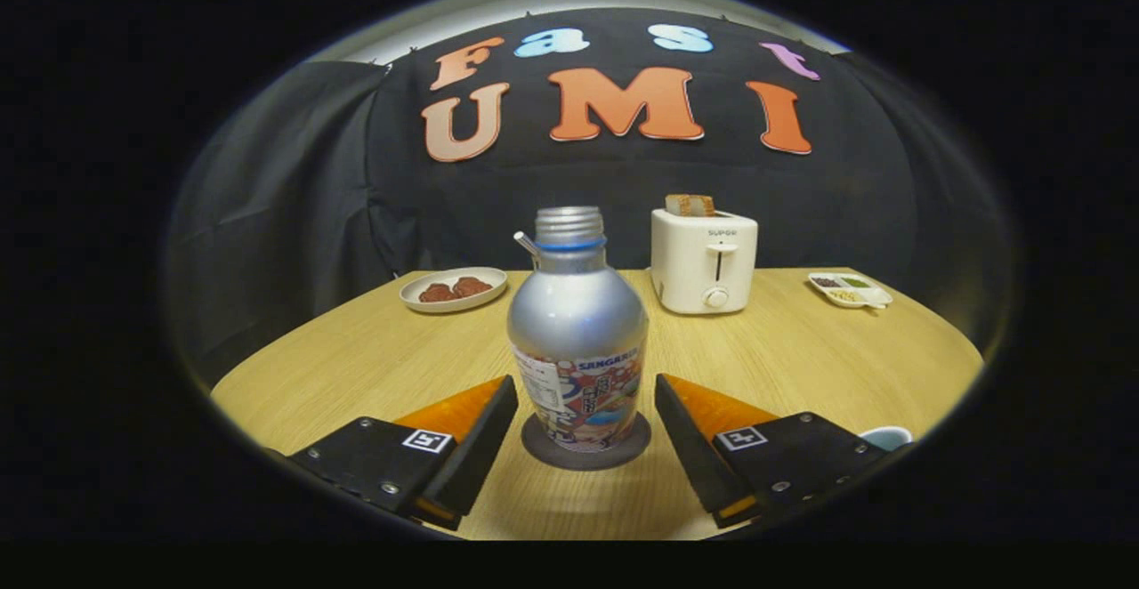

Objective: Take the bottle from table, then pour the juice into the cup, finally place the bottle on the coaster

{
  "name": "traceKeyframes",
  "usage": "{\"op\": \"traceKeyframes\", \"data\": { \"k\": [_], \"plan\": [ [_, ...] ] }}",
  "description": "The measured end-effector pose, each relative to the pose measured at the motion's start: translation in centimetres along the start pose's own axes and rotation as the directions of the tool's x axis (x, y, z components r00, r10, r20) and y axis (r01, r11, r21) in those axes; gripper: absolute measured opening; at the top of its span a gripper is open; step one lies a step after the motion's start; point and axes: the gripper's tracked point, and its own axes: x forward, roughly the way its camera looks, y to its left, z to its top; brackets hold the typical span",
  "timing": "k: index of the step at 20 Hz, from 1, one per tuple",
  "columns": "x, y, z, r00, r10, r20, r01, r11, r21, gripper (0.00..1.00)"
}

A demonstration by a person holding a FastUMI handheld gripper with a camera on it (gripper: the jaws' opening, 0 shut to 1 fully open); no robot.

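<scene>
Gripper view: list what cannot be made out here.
- Cup: just its rim peeks out behind one finger of the open tool; contents hidden.
- Bottle on the coaster: opaque wall, juice level cannot be told; its base covers most of the coaster.
- Divided dish beyond the toaster: fillings too small to identify.
- Plate: brown food too small to name.

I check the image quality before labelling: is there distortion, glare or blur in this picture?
In the gripper view the fisheye lens bends the table edge into a curve; soft glare lies on the silver bottle shoulder; the bottle and toaster look sharp, the dishes at the rim softer. The open gripper stands apart from the bottle.
</scene>
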Motion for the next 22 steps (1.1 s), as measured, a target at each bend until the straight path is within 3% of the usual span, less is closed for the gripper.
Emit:
{"op": "traceKeyframes", "data": {
  "k": [7, 13, 22],
  "plan": [
    [-7.7, -1.4, 4.8, 0.99, 0.055, 0.126, -0.06, 0.997, 0.04, 0.95],
    [-14.3, -5.6, 8.8, 0.973, 0.053, 0.222, -0.064, 0.997, 0.041, 0.95],
    [-23.7, -13.7, 13.8, 0.925, -0.04, 0.377, 0.024, 0.999, 0.047, 0.95]
  ]
}}
